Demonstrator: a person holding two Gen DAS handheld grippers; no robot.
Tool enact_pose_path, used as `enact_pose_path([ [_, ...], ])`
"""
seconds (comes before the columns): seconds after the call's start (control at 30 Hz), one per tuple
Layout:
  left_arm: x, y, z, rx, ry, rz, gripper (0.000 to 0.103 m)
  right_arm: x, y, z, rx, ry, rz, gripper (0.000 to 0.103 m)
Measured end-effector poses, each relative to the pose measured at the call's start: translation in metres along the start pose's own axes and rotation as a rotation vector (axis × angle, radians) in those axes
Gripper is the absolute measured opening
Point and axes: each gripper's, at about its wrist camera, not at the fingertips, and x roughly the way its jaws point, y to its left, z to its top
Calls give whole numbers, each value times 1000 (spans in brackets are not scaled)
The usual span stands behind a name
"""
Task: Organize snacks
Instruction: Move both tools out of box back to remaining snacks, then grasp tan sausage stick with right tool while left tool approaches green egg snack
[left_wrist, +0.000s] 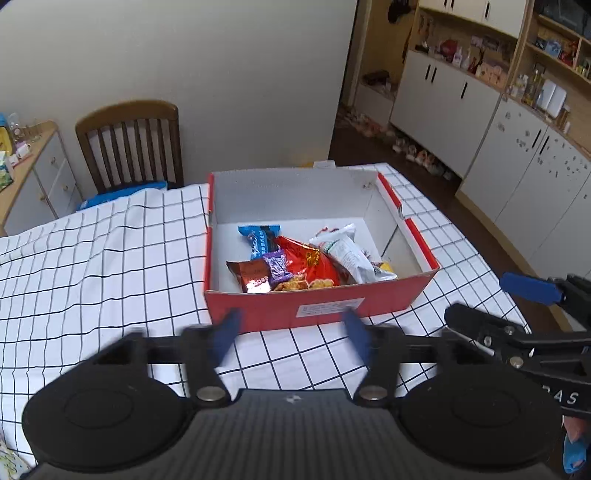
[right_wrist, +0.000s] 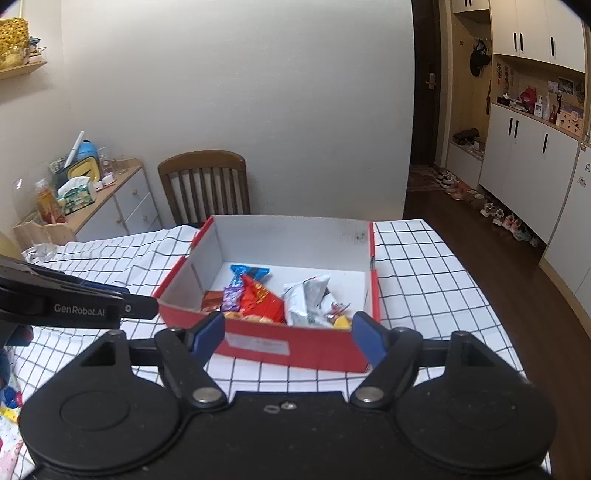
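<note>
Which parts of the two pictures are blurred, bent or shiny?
Left wrist view: the left gripper is open and its blue fingertips are smeared; glare shines on the brown wrapper in the red box; the cabinets curve. Right wrist view: the right gripper is open with soft fingertips; the tablecloth grid bends.

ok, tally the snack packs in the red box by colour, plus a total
Blue pack: 1
Purple pack: 1
Brown pack: 1
Red pack: 1
White pack: 1
Yellow pack, mostly hidden under the white one: 1
Total: 6 visible in the red box; more may lie underneath.
</note>
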Motion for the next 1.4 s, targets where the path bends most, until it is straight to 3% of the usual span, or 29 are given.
enact_pose_path([
  [0.07, -8, 2, -6, 1, -29, 8, 80, -5, 4, -4, 3, 2, 14, 79],
  [0.27, -20, 7, -24, 7, -22, 7, 80, -22, 18, -22, -14, -8, 38, 92],
  [0.33, -22, 7, -32, 12, -17, 10, 80, -26, 26, -30, -31, -12, 35, 100],
  [0.43, -21, 10, -44, 6, 4, 3, 81, -30, 36, -44, -38, -10, 38, 103],
  [0.83, 9, 16, -80, -29, 119, -7, 81, -4, 68, -110, -83, 90, -16, 103],
  [1.07, 44, 16, -93, -33, 213, -10, 81, 22, 71, -131, -76, 166, -14, 100],
  [1.27, 69, 12, -99, -36, 263, -10, 81, 46, 70, -142, -58, 235, 4, 91],
  [1.4, 86, 7, -101, -19, 288, -10, 81, 61, 71, -144, -54, 263, 11, 78],
])
